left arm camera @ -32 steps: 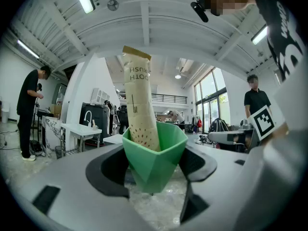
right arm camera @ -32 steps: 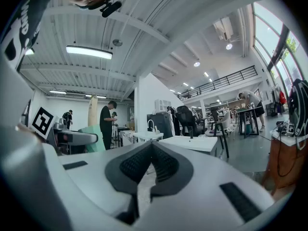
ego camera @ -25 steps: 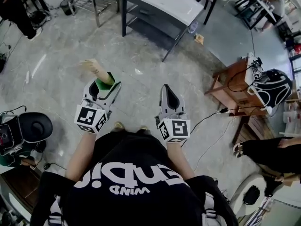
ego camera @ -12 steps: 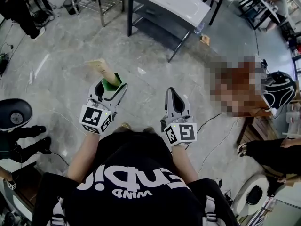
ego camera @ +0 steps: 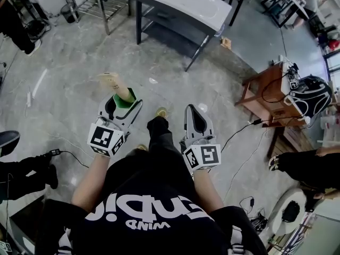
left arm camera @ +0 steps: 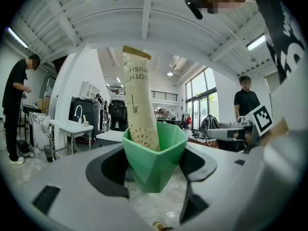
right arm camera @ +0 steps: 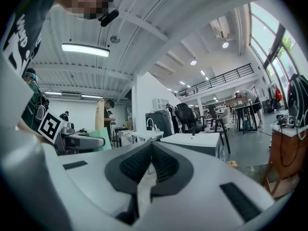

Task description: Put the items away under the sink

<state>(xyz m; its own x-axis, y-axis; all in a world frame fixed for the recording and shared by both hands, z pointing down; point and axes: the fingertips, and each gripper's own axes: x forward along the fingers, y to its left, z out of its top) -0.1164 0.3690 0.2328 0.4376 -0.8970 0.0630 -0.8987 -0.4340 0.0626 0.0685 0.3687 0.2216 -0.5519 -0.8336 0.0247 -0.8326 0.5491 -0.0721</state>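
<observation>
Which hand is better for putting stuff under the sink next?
Left, probably: the left gripper holds the green cup with the toothbrush pack, ready to put away. The right gripper is shut and empty.

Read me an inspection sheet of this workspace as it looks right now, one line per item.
Surface: grey marbled floor, leading to the white-topped dark-framed sink unit.
Job's things: green faceted plastic cup with a tall beige toothbrush box standing in it, carried off the floor.
Clutter: white scrap on the floor; small tan box by the sink unit's leg.
Grippers: left gripper closed on the cup; right gripper jaws together, empty.
Cables: black cable running to the wooden side table; second black cable at left.
Surroundings: person's legs at right edge.
</observation>
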